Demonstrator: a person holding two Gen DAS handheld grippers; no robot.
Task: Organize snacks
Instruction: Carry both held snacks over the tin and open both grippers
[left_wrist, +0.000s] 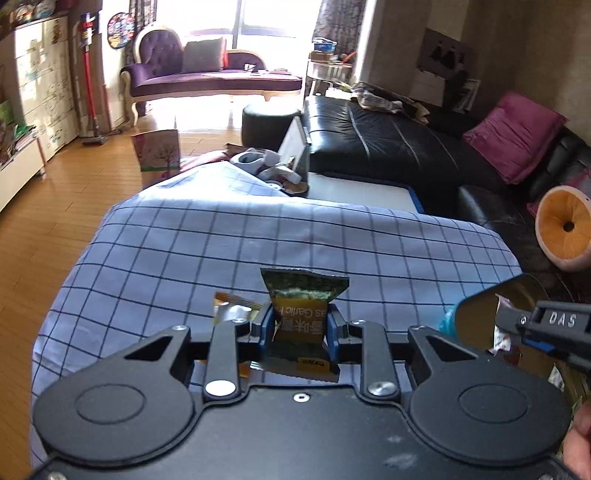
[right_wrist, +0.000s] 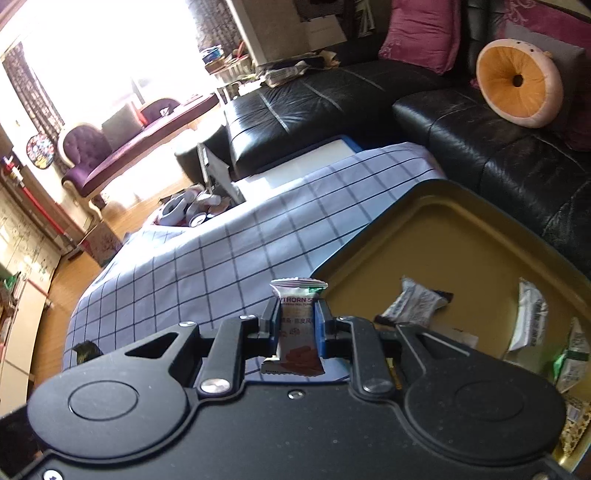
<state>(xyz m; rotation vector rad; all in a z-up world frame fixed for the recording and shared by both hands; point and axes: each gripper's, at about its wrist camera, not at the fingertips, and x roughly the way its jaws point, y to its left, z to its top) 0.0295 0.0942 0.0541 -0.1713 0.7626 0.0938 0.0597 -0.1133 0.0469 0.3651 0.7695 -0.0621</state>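
My left gripper (left_wrist: 300, 319) is shut on a green and yellow garlic snack packet (left_wrist: 301, 295), held above the checked blue cloth (left_wrist: 221, 240). A gold-wrapped snack (left_wrist: 231, 308) lies on the cloth just left of its fingers. My right gripper (right_wrist: 296, 314) is shut on a white and red hawthorn snack packet (right_wrist: 297, 325), at the left edge of a gold tin tray (right_wrist: 461, 236). Several wrapped snacks (right_wrist: 417, 304) lie in the tray. The right gripper's side (left_wrist: 554, 325) shows at the right of the left wrist view, over the tray (left_wrist: 476, 321).
A black leather sofa (left_wrist: 388, 147) with a pink cushion (left_wrist: 513, 136) and a round orange cushion (right_wrist: 517, 83) borders the cloth-covered table on the right. Toys and a box (left_wrist: 273, 166) lie beyond its far edge. A person's hand (left_wrist: 580, 443) shows at the lower right.
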